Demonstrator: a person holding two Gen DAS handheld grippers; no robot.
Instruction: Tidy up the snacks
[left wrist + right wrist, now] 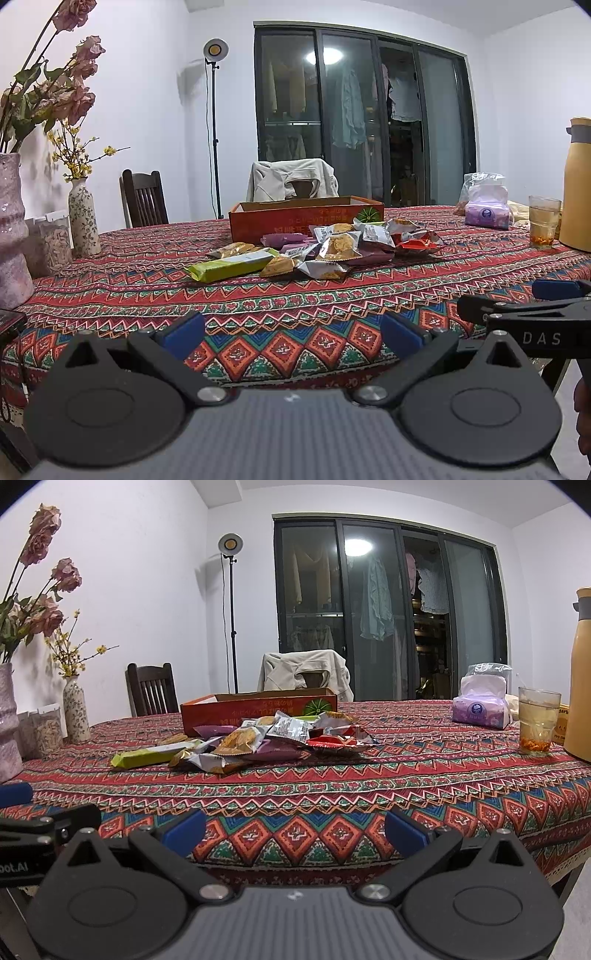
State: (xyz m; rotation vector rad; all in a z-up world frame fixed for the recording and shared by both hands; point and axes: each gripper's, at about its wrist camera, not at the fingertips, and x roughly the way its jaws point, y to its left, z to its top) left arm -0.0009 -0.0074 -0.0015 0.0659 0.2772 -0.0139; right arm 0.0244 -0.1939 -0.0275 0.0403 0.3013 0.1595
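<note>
— Hovering at the near edge of the table, the left gripper (291, 332) has its blue-padded black fingers spread wide, with nothing between them. Is the other one the same?

— Yes. The right gripper (295, 829) is also held just off the near edge, jaws wide apart and empty. Each tool shows in the other's view: the right one at the right border of the left wrist view, the left one at the left border of the right wrist view.

— What lies beyond them?

— A red, green and blue patterned tablecloth (295, 295) covers the table. Toward the middle sits the heap of wrapped snacks (332, 247), well apart from both grippers. A long yellow-green packet (231, 266) lies at the heap's left end, silver wrappers with golden cakes pictured on them are in the middle, purple packets lie beneath, and a red wrapper (417, 245) is at the right end.

— And the container?

— A shallow orange cardboard box (295, 216), open on top, stands just behind the heap, on the far side, touching or nearly touching the rearmost packets; which cannot be told.

— Anything at the edges?

— Along the left edge stand a small floral ceramic vase with yellow sprigs (84, 218) and a large pink mottled vase holding dried roses (11, 229). Toward the right edge are a purple pack of tissues (485, 212), a clear glass of pale drink (543, 221) and a tall yellow thermos jug (578, 184). Behind the far edge, a chair draped with a beige jacket (291, 179) faces the table.
</note>
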